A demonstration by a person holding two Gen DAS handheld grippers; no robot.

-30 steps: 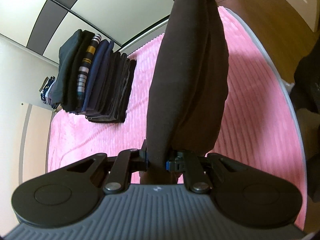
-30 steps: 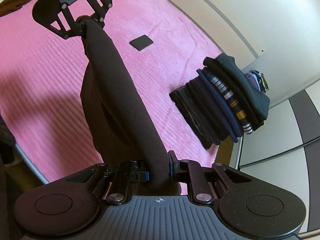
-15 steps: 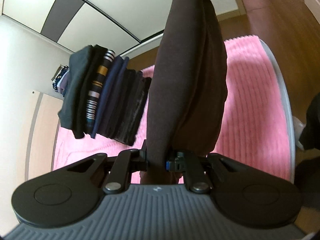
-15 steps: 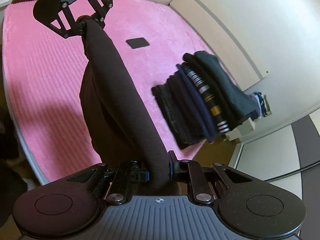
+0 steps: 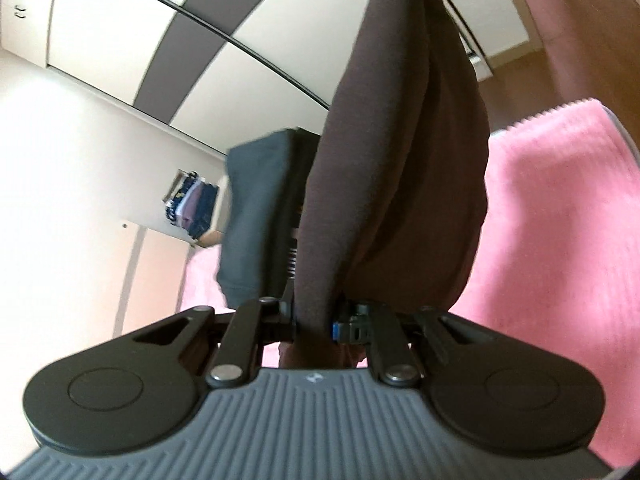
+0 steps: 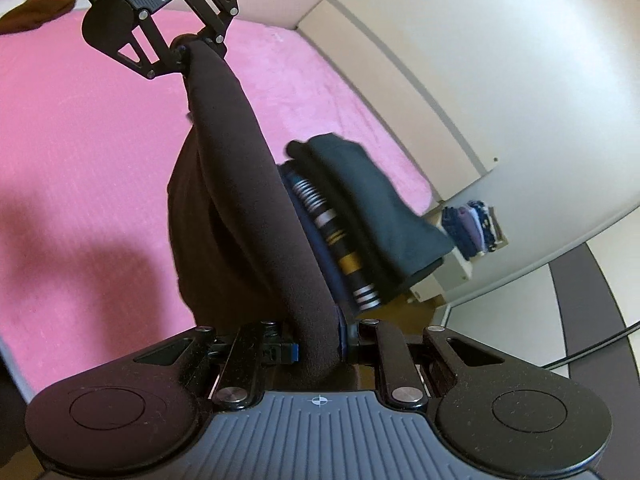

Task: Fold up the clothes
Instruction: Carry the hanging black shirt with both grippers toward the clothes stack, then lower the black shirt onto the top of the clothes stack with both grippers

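Note:
A folded dark brown garment (image 5: 400, 168) (image 6: 240, 184) hangs stretched between both grippers above the pink bed (image 6: 80, 152). My left gripper (image 5: 314, 324) is shut on one end of its top fold; it also shows at the top of the right wrist view (image 6: 188, 46). My right gripper (image 6: 318, 350) is shut on the other end. Just behind the hanging cloth stands the stack of folded clothes (image 6: 360, 220) (image 5: 260, 216), dark grey on top, with a striped piece and navy ones below. The lower stack is hidden by the garment.
The pink bed cover (image 5: 560, 240) spreads to the right, its edge near the wooden floor (image 5: 560, 20). A white wardrobe with a dark band (image 5: 180, 52) rises behind. A small shelf of folded laundry (image 6: 472, 228) sits by the wall. A brown cloth (image 6: 36, 14) lies far back.
Both grippers have carried the brown garment toward the stack of folded clothes, which now sits much closer and partly behind the hanging cloth. Both grips are unchanged.

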